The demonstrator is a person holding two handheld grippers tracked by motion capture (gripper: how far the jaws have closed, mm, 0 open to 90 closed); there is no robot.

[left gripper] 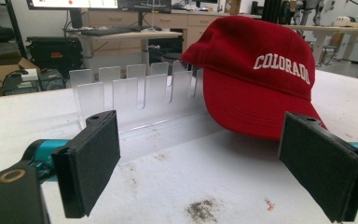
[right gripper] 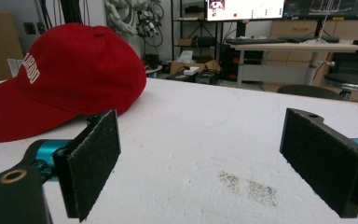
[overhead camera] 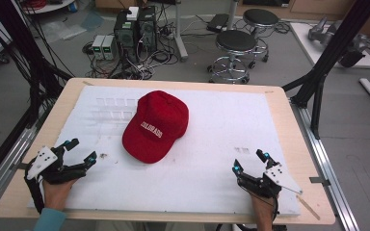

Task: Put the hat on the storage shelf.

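white table pad [overhead camera: 212,159], red cap [overhead camera: 155,126] at centre, left tool [overhead camera: 80,152] spread empty, right tool [overhead camera: 248,161] likewise

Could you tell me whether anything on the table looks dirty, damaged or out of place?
Only small dark smudges on the white foam mat: one by the left gripper, another before the right gripper.
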